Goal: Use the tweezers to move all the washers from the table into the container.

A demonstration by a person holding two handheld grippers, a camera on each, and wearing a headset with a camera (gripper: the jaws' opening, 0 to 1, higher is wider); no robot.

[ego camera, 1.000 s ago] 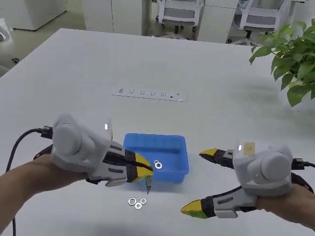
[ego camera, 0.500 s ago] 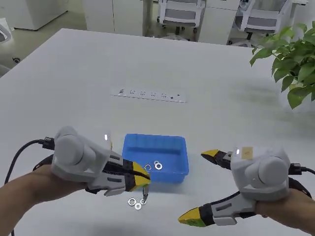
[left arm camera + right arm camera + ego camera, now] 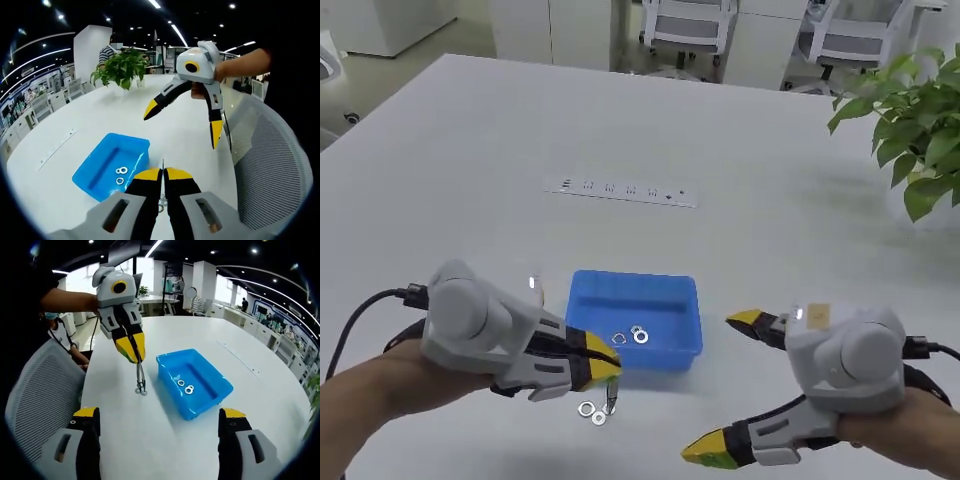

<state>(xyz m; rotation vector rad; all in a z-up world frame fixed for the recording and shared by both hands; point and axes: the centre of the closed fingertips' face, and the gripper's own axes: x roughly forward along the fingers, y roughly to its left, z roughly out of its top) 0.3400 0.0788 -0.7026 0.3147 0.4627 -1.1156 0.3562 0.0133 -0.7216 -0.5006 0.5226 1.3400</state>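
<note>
Jaws: left gripper [image 3: 610, 365] clamps tweezers [image 3: 140, 374]; right gripper [image 3: 718, 385] wide. Right gripper view: tips at washers [image 3: 142, 390].

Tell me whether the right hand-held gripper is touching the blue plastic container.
Apart. In the head view, bare white table separates the right hand-held gripper from the blue plastic container.

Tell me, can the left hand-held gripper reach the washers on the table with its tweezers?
Probably yes. The left hand-held gripper is shut on the tweezers, whose tips sit right at the washers beside the blue container; nothing lies between. The right hand-held gripper hangs open, off to the side.
</note>
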